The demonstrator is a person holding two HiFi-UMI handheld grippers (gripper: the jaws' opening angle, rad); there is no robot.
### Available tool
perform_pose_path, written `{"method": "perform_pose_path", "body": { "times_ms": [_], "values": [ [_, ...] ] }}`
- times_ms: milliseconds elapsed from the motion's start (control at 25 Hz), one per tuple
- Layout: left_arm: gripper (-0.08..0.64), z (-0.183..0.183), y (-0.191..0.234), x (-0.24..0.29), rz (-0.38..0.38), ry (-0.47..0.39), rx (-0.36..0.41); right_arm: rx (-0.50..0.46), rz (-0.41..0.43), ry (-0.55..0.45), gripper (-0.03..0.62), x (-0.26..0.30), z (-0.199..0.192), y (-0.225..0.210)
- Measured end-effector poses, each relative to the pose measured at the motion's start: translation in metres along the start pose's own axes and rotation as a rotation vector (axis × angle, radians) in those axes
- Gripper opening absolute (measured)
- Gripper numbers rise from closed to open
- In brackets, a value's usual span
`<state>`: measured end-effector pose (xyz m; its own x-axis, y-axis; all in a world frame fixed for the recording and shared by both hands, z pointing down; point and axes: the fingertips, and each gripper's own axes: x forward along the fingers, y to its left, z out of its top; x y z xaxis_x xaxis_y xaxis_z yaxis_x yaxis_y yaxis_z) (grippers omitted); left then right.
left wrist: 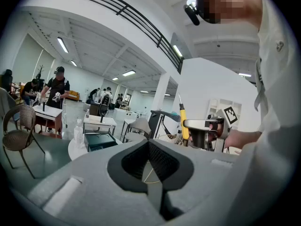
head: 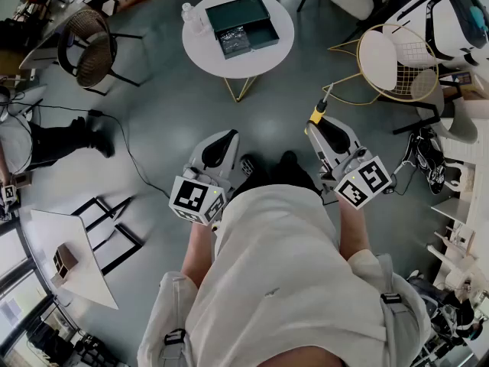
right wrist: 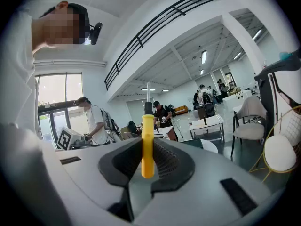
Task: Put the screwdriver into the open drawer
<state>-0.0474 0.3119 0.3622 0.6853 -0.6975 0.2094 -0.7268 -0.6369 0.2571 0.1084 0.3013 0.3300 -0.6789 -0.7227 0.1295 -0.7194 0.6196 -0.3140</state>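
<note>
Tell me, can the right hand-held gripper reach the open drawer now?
Probably not yet: the right hand-held gripper, shut on the screwdriver, is far from the drawer on the round table; only floor lies between.

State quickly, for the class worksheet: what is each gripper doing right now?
The left gripper is shut, holding nothing.
The right gripper is shut on the screwdriver.

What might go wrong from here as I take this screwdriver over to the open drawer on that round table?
The right gripper pinches the screwdriver only low on its yellow handle, standing upright, so it may pivot or slip during the walk. A water bottle stands close beside the open drawer on the round table; a wide reach might knock it over.
</note>
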Motion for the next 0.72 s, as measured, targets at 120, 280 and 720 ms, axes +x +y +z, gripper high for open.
{"method": "perform_pose_path", "body": {
  "times_ms": [120, 280, 720],
  "values": [
    [0.011, 0.001, -0.003, -0.004, 0.004, -0.005, -0.008, -0.008, 0.0, 0.01, 0.075, -0.001, 0.0, 0.003],
    [0.011, -0.001, -0.002, -0.011, 0.008, -0.013, -0.012, -0.012, 0.01, 0.018, 0.075, 0.0, -0.002, 0.01],
    [0.011, -0.026, 0.001, -0.018, 0.008, 0.015, -0.065, 0.029, 0.057, 0.065, 0.077, 0.008, -0.022, 0.027]
  ]
}}
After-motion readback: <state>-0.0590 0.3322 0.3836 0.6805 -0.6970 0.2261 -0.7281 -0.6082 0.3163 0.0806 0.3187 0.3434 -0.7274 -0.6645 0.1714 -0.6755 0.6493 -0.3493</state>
